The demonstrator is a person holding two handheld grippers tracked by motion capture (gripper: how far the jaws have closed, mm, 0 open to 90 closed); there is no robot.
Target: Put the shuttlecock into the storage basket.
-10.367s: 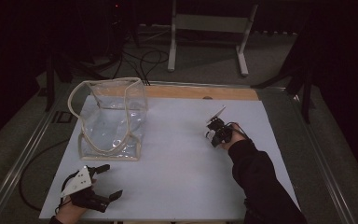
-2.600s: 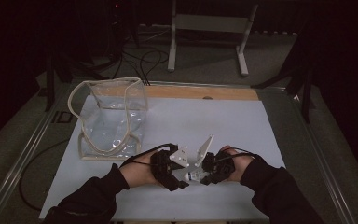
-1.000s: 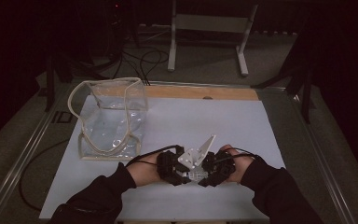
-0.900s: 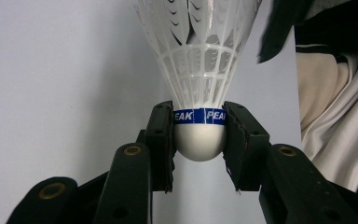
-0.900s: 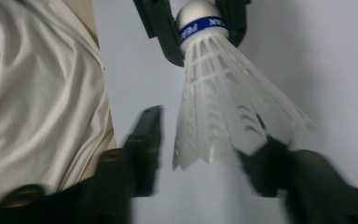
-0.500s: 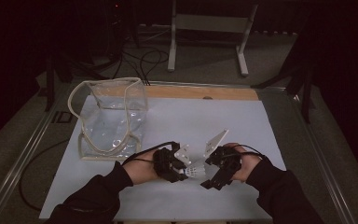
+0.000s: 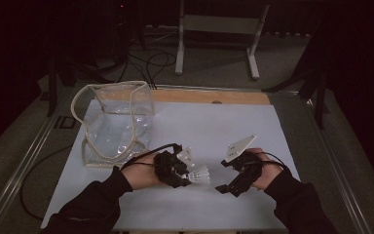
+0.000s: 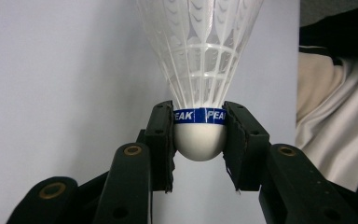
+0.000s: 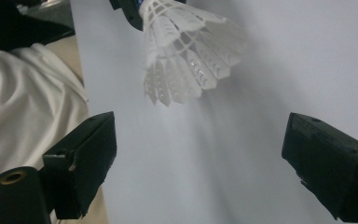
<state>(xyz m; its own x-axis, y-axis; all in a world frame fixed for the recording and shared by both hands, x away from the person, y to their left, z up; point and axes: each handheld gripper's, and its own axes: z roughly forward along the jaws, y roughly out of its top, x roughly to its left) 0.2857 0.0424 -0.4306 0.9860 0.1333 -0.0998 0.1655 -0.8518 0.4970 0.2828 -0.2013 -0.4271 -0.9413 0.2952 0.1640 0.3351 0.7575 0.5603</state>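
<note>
Right gripper (image 7: 226, 183) just opened, off the shuttlecock (image 7: 199, 175), now drawn apart from left gripper (image 7: 184, 176).

High view overhead facing forward, both claw cameras close, sharing the shuttlecock (image 7: 199, 174).

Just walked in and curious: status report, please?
Left gripper clamped on shuttlecock by its cork. Right gripper has just opened, jaws wide, nothing between. Clear bag stands apart; nothing in the way.
</note>
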